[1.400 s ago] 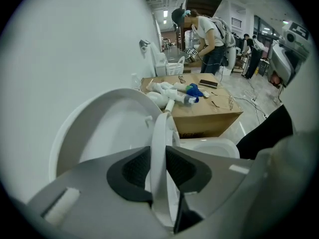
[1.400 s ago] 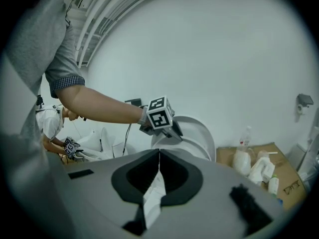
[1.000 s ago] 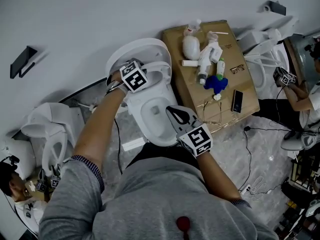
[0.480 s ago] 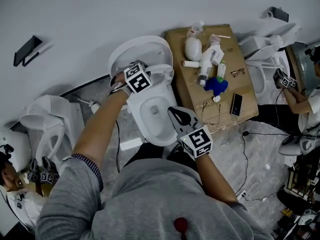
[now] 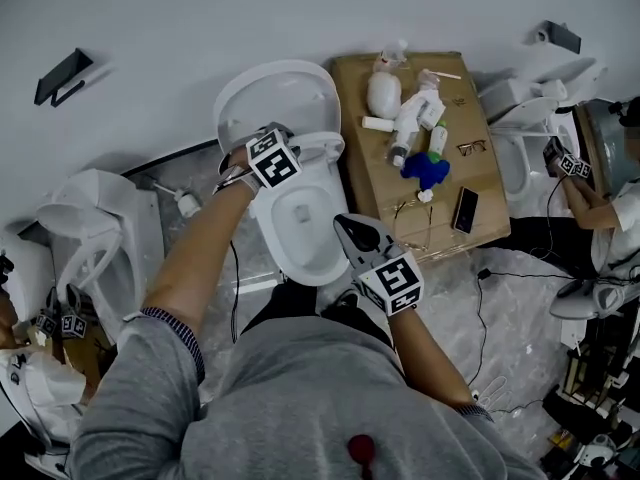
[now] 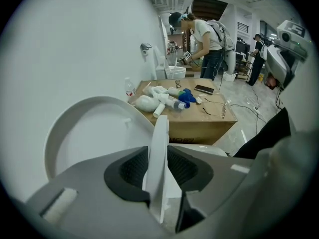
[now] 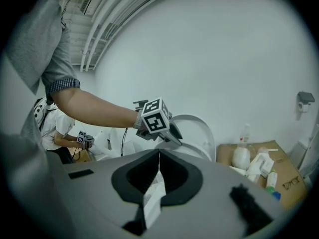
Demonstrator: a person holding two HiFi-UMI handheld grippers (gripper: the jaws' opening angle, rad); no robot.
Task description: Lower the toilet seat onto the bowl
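Now the left claw's point(image 6: 158, 156) jaws are opening with the toilet seat's point(image 6: 160, 128) edge between them; the right claw point(image 7: 159, 157) hovers pinched together.

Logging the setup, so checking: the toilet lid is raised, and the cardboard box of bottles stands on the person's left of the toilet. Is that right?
Not quite. The head view shows the cardboard box on the person's right of the toilet, not the left. The lid is raised, as you said.
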